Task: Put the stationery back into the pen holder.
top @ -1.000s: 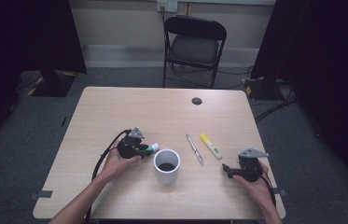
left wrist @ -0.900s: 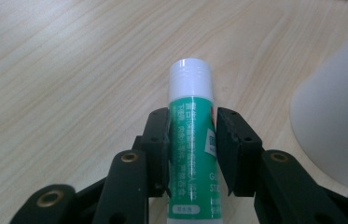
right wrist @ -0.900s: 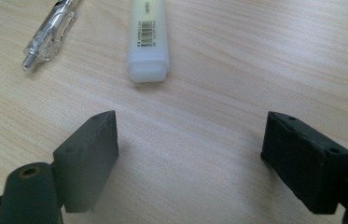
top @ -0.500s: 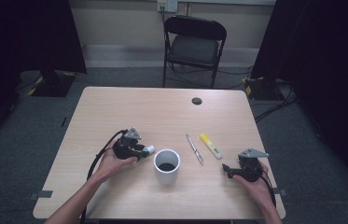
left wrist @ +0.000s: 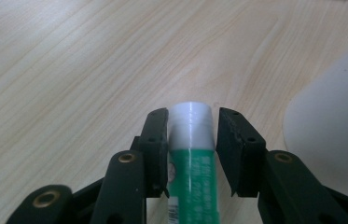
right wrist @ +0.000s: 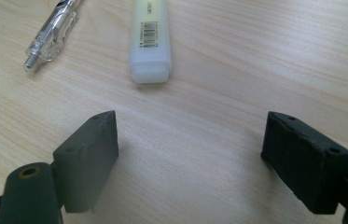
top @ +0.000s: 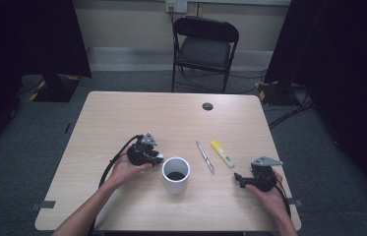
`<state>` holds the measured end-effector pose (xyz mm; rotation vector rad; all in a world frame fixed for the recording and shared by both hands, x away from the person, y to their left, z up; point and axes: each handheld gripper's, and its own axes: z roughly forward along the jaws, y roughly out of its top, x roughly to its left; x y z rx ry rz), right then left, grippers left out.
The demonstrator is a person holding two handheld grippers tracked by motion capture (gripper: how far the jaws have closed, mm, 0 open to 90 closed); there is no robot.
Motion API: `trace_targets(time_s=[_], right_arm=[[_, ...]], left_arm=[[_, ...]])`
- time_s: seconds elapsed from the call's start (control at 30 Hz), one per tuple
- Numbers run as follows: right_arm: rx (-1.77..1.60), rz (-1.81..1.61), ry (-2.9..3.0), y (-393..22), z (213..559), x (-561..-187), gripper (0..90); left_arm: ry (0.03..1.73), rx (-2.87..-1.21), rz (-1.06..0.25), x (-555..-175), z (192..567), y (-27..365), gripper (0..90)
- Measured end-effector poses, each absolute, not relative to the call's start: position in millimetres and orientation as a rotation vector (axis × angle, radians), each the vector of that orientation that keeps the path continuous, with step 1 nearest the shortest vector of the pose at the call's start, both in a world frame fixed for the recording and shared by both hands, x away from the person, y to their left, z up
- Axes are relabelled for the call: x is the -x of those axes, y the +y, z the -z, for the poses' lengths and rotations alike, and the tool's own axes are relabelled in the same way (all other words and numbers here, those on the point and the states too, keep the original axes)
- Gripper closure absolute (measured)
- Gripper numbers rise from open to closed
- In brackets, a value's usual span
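- left gripper (left wrist: 191,140) is holding a green glue stick (left wrist: 192,163) w/ a white cap; jaws are closed tight on it, one pad each side just below the cap, which is poking out past the tips.
- in the high view the left gripper (top: 146,153) is sitting just beside the white cup (top: 176,174), on its left; the stick is lying roughly level, low over the table (top: 122,118).
- step in hand looks like getting the stick into the cup. to do it well: lifting first, tipping the stick upright, centring over the rim before letting go; the cup may tip if nudged from the side.
- right gripper (right wrist: 188,154) is resting w/ jaws wide open & nothing between them, near the yellow highlighter (right wrist: 150,39) & clear pen (right wrist: 52,35); it's well apart from the cup, so no clash is likely.
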<state>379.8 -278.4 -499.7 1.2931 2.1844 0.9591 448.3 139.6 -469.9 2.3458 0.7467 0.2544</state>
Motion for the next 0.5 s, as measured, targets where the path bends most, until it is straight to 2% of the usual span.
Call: trace_targets(time_s=[0.43, 0.5], right_arm=[[-1.292, -0.958, 2.184, -278.4, 499.8, -379.9, 17.6], [-1.292, -0.958, 2.184, -278.4, 499.8, -379.9, 17.7]], left_arm=[[0.725, -2.388, -0.239, -449.1, 479.0, 133.2, 62.6], [0.728, -2.39, -0.273, -449.6, 479.9, 133.1, 59.4]])
